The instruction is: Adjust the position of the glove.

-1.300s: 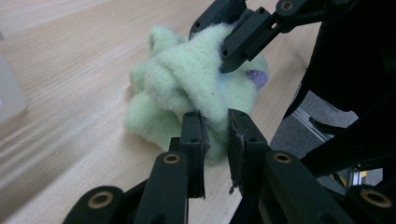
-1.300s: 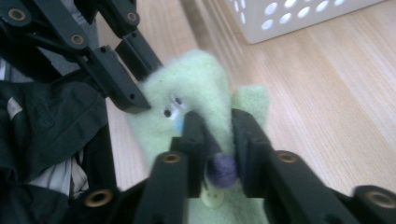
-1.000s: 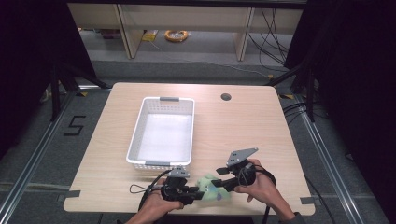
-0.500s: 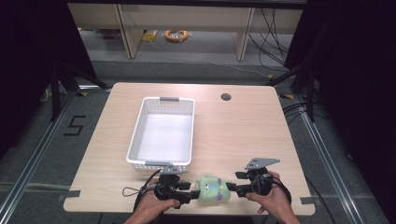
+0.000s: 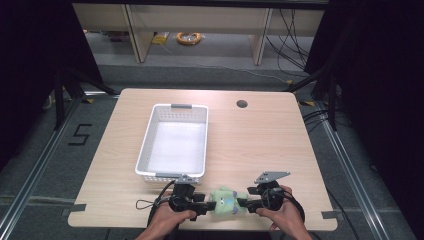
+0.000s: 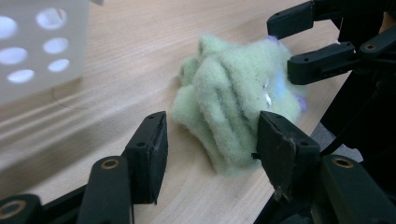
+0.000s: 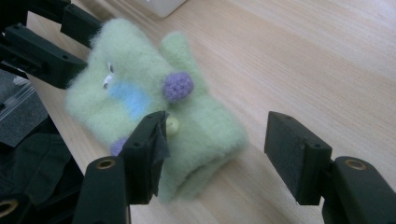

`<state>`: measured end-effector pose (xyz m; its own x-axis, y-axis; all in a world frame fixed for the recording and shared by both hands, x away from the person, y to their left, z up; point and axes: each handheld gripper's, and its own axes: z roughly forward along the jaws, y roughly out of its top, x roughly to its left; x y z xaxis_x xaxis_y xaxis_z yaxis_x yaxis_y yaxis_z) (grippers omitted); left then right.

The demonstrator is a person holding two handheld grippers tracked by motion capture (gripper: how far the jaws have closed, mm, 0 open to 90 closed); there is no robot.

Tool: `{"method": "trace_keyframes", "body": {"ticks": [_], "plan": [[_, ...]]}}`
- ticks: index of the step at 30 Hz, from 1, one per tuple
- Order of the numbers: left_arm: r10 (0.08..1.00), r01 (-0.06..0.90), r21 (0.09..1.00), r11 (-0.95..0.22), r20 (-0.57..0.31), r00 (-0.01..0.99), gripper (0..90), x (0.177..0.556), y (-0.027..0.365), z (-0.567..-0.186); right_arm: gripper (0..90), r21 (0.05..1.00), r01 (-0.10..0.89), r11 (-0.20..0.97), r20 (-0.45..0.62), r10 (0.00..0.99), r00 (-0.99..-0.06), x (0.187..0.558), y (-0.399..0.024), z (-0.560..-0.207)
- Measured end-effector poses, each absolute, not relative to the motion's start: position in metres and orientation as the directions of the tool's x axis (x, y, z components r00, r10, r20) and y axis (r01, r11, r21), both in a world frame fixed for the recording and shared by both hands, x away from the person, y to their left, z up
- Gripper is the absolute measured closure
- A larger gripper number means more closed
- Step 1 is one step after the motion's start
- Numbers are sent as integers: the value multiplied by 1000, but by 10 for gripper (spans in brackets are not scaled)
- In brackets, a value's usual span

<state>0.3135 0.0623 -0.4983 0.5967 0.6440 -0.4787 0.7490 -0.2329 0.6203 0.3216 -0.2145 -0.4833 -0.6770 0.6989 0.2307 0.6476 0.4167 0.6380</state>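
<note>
1. Resting on the table (image 5: 280, 145) near its front edge, the green felt mitten (image 5: 223, 201) lies between the two grippers, just in front of the white basket (image 5: 175, 142).
2. Compared with one second ago, the left gripper (image 5: 206, 206) has just opened its jaws; they now stand about half open on both sides of one end of the mitten (image 6: 233, 107), and the pads do not press it.
3. The right gripper (image 5: 243, 205) has also opened its jaws and has moved from above the mitten to the side of it. Its jaws are about half open; one pad is just at the edge of the mitten (image 7: 154, 116), the other stands clear.
4. My judgement: the mitten was let go and laid flat, so the work now is probably a new grip, perhaps for folding or for lifting it to the basket.
5. Writing: I see the number "5" (image 5: 80, 135) taped on the floor to the left of the table. No brand or label can be read on the mitten or the basket.
</note>
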Motion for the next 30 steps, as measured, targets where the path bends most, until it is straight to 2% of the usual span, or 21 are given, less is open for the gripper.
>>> {"method": "trace_keyframes", "body": {"ticks": [11,16,22,24,30], "plan": [[638,756,601,-260,-481,602,516,314,51,-505,441,618,665,418,252,696,-672,324,-216,-492],[599,768,586,-260,-526,604,559,315,47,-510,458,600,694,397,304,690,-657,326,-218,-496],[608,765,581,-278,-510,608,599,314,46,-512,485,578,735,354,364,694,-621,324,-217,-499],[605,762,583,-282,-509,613,615,314,46,-512,492,593,716,369,345,687,-639,326,-219,-500],[576,754,596,-274,-526,625,669,315,45,-515,521,593,724,353,399,652,-645,328,-220,-506]]}}
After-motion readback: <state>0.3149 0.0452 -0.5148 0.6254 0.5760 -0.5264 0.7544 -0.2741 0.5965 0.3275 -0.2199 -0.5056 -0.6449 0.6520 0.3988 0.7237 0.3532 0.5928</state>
